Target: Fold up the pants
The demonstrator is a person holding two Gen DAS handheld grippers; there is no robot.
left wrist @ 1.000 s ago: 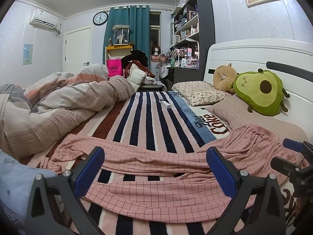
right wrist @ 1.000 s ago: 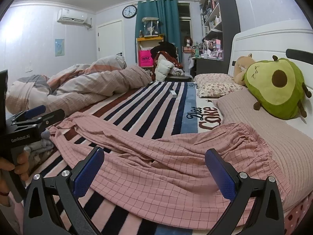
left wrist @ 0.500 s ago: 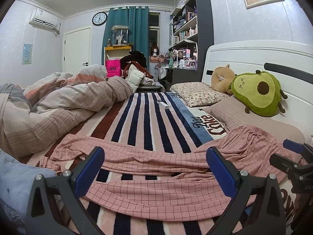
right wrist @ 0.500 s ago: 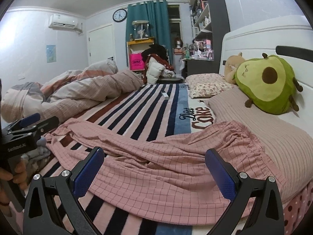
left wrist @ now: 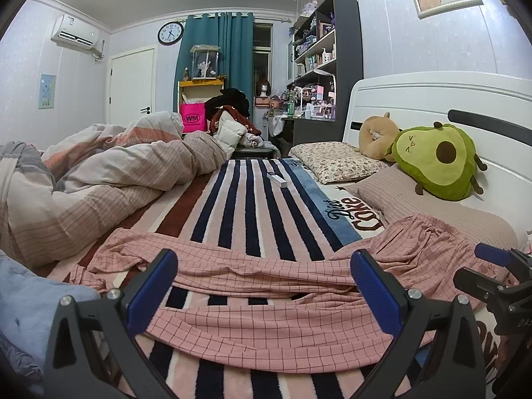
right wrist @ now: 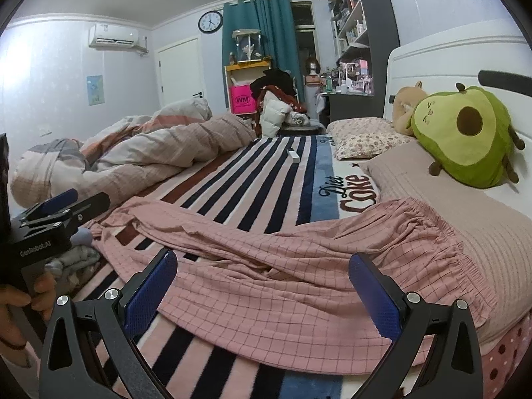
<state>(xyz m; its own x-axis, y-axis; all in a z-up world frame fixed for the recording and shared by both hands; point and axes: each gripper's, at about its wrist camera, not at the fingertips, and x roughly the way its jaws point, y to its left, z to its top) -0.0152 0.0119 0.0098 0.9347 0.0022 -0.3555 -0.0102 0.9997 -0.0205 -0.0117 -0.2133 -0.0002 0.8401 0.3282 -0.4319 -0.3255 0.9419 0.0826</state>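
Observation:
Pink checked pants (left wrist: 266, 312) lie spread across the striped blanket (left wrist: 252, 206), legs to the left, elastic waist (right wrist: 445, 232) to the right by the pillow. My left gripper (left wrist: 262, 286) is open and empty, just before the near pant leg. My right gripper (right wrist: 262, 286) is open and empty, just before the seat and waist part of the pants (right wrist: 282, 286). The right gripper also shows at the right edge of the left wrist view (left wrist: 498, 272); the left gripper shows at the left of the right wrist view (right wrist: 60, 209).
A bunched duvet (left wrist: 99, 173) lies on the left of the bed. Pillows (left wrist: 332, 163), an avocado plush (left wrist: 435, 163) and a headboard (left wrist: 432, 99) are on the right. A small white box (left wrist: 277, 179) lies on the blanket farther back. Grey cloth (left wrist: 30, 302) lies near left.
Both grippers have drawn back a little from the pants, so more of the near blanket shows. Both stay open and the pants have not moved.

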